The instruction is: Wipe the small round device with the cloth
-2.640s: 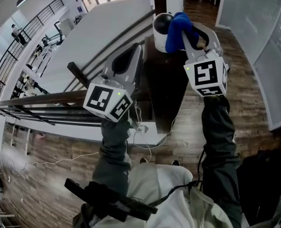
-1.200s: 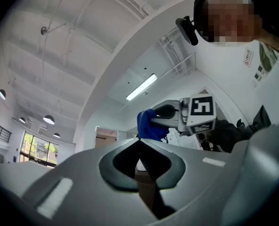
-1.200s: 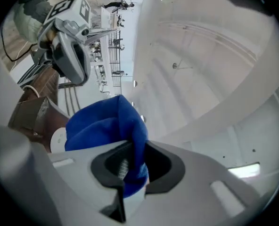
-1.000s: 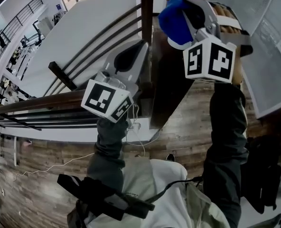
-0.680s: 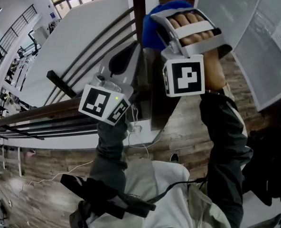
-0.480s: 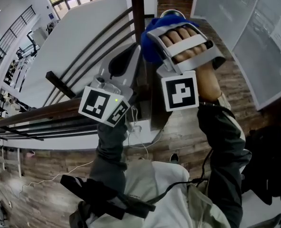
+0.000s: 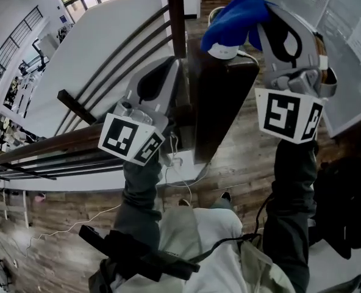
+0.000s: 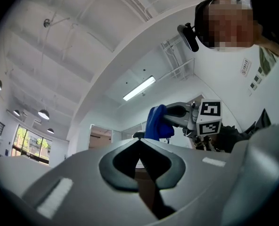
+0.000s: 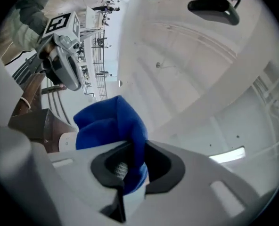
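Observation:
A small white round device [image 7: 224, 49] sits on top of a dark wooden post [image 7: 220, 96]. My right gripper [image 7: 260, 12] is shut on a blue cloth [image 7: 234, 18], which hangs over the device's top and seems to touch it. In the right gripper view the cloth [image 9: 112, 122] bunches out of my right gripper [image 9: 130, 146], and the device [image 9: 67, 141] shows below it. My left gripper [image 7: 170, 65] is shut on nothing, left of the post and apart from the device. The left gripper view shows the left gripper [image 8: 139, 140] with its tips together and the cloth [image 8: 156, 122] beyond.
Dark handrails [image 7: 116, 60] run diagonally along the left of the post beside a white wall. A white cable [image 7: 180, 163] hangs at the post's base over a wood floor [image 7: 241, 163]. A frosted glass panel [image 7: 345, 47] stands at the right.
My right gripper has turned over and swung to the right with the cloth. The white device under the cloth's edge now shows. The left gripper has barely moved.

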The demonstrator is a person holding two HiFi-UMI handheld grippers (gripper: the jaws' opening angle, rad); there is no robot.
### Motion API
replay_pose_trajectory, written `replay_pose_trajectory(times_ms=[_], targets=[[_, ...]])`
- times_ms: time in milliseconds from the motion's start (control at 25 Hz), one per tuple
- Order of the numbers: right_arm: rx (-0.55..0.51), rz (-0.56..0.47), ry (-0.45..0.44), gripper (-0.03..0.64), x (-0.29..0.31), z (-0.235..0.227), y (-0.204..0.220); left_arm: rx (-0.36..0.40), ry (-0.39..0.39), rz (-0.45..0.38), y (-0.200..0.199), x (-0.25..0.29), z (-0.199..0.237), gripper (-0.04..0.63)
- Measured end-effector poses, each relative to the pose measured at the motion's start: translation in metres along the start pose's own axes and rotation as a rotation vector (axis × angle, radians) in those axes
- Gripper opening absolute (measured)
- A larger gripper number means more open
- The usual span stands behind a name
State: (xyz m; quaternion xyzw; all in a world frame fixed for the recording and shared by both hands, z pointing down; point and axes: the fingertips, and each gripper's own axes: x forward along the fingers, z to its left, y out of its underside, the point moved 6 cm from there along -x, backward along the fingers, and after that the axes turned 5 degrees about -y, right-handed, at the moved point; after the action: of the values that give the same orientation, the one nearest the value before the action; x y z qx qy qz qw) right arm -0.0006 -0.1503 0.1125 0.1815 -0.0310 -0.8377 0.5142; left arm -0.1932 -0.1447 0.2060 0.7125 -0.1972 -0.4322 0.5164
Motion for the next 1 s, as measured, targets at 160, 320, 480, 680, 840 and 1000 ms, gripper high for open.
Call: replay_pose_trajectory(times_ms=[160,320,480,680,840,1000], targets=[[-0.07,0.024,-0.122,0.057,0.004,0.03,0.013,0.001,0.01,0.001,-0.006,0.008,-0.018,0.0],[0.005,-0.079,-0.254,0.057,-0.011,0.067,0.019,0.026,-0.008,0.002,-0.016,0.019,-0.026,0.0],[0.248,-0.306,-0.183,0.057,-0.013,0.039,0.039,0.046,-0.051,-0.009,-0.018,0.024,-0.029,0.0],[0.511,-0.203,-0.115,0.057,0.034,-0.009,0.117,0.107,-0.118,-0.003,-0.011,0.037,-0.035,0.0],[0.41,-0.266,-0.118,0.057,0.054,-0.018,0.106,0.139,-0.142,0.01,-0.004,0.052,-0.037,0.0],[0.367,-0.378,-0.195,0.057,0.062,-0.004,0.075,0.15,-0.161,0.014,0.001,0.07,-0.037,0.0]])
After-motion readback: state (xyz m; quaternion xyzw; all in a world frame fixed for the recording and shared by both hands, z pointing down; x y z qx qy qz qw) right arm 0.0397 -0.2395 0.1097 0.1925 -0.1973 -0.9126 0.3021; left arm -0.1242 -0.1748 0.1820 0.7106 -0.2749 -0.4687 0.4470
